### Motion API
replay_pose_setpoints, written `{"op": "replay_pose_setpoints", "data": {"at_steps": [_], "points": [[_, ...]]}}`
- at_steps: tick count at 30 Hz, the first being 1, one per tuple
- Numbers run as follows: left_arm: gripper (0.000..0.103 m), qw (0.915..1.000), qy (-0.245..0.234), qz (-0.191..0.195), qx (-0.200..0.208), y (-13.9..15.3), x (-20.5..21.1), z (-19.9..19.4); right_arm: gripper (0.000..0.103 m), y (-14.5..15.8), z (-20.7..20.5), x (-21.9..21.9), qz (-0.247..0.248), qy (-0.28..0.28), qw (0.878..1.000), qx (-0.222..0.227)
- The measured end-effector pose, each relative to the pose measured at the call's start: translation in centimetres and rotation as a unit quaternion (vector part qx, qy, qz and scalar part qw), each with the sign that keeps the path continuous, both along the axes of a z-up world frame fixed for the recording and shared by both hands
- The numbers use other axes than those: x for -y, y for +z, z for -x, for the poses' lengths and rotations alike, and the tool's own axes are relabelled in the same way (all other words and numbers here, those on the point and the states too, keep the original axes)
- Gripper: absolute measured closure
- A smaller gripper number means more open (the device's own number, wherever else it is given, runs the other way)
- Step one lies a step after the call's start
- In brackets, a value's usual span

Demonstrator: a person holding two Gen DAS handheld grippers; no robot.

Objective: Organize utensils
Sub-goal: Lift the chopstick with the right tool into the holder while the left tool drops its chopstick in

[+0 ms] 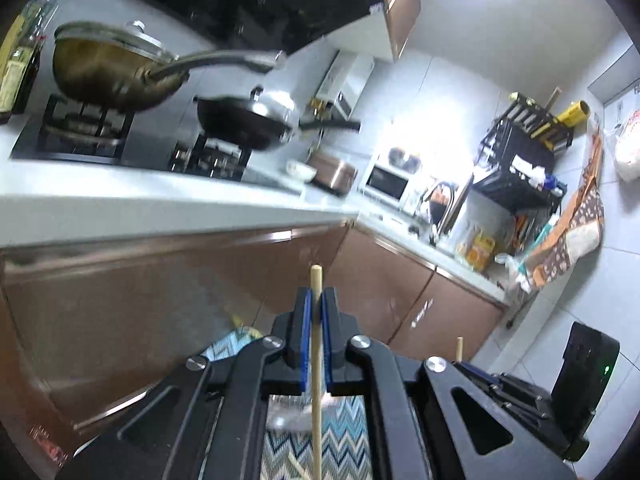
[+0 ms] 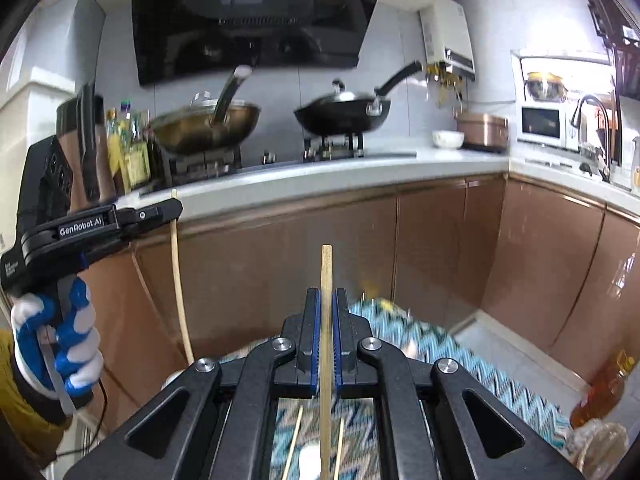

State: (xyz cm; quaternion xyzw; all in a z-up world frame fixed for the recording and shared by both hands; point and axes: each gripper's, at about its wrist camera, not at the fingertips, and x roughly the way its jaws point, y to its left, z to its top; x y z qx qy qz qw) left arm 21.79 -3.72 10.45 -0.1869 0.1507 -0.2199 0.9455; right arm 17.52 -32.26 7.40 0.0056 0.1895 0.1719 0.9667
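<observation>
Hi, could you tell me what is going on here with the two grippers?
A person is sorting chopsticks in a kitchen, with a handheld gripper in each hand. The left gripper is shut on one wooden chopstick, held upright. The right gripper is shut on another chopstick. More chopsticks lie below on a zigzag-patterned cloth. Both held chopsticks are lifted in front of the brown cabinets.

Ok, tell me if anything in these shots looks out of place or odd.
Nothing spilled or damaged shows. The one oddity: more chopsticks lie loose on the zigzag mat on the floor, while the left gripper and the right gripper each clamp one upright chopstick.
</observation>
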Motion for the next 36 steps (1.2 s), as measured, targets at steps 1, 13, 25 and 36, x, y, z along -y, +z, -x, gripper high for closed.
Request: {"op": "replay_pose_setpoints", "data": {"at_steps": [1,13,25,36], "points": [[0.098,0.9999,0.003,0.004,0.009,0.3,0.3,-0.6,0.097,0.2,-0.7,0.0,-0.008,0.000,1.000,0.008],[0.098,0.9981,0.042,-0.019,0.042,-3.3,7.9,-9.6,0.097,-1.8,-10.5,2.0,-0.078,-0.040,0.991,0.100],[0.098,0.9918,0.089,-0.068,0.061,-10.5,12.7,-14.0,0.098,-8.8,-17.0,3.5,-0.099,-0.108,0.982,0.117],[0.075,0.9928,0.073,-0.083,0.047,-12.7,11.8,-12.2,0.073,-11.2,-14.3,1.9,-0.059,-0.106,0.987,0.104]]}}
